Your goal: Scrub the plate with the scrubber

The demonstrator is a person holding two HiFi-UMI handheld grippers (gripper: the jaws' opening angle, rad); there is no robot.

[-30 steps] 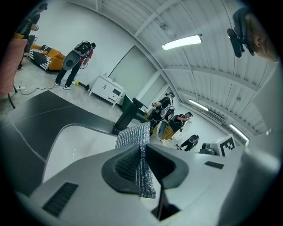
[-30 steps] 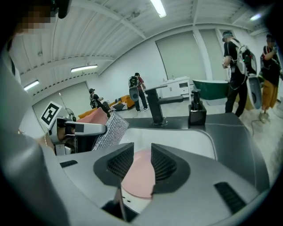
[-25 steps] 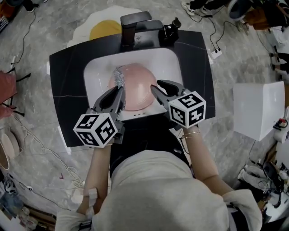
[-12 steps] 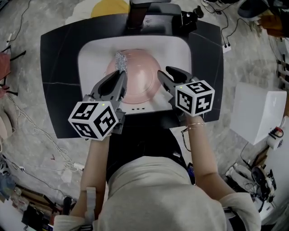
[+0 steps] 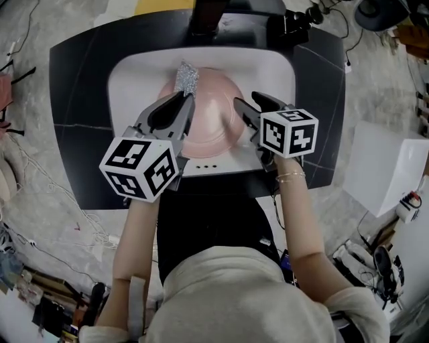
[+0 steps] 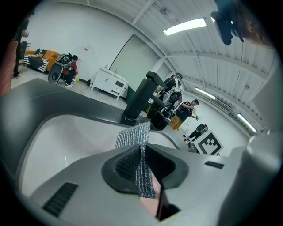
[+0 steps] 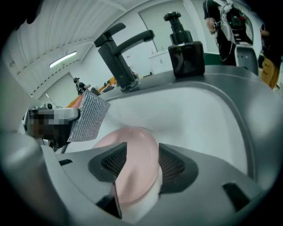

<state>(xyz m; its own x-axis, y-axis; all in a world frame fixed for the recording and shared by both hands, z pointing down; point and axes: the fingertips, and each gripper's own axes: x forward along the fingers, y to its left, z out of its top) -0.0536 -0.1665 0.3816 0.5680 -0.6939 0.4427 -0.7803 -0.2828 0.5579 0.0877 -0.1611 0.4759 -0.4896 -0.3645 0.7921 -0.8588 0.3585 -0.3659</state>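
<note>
A pink plate (image 5: pixel 208 117) lies tilted in the white sink (image 5: pixel 127 87). My left gripper (image 5: pixel 184 107) is shut on a silver mesh scrubber (image 5: pixel 186 78), which sticks out past the tips over the plate's far left rim. In the left gripper view the scrubber (image 6: pixel 135 141) is pinched between the pads of the left gripper (image 6: pixel 143 163). My right gripper (image 5: pixel 248 100) straddles the plate's right rim. Its jaws have just been opening, and in the right gripper view the plate (image 7: pixel 132 163) sits between the spread pads of the right gripper (image 7: pixel 139 163). The scrubber (image 7: pixel 86 117) shows at the left there.
A black tap (image 5: pixel 208 17) stands at the sink's back edge, with a black soap dispenser (image 7: pixel 183 53) beside it. The dark counter (image 5: pixel 80 100) surrounds the basin. A white box (image 5: pixel 385 167) stands on the floor to the right.
Both grippers have sunk towards the basin and reach farther over the plate. The scrubber stays in the left gripper.
</note>
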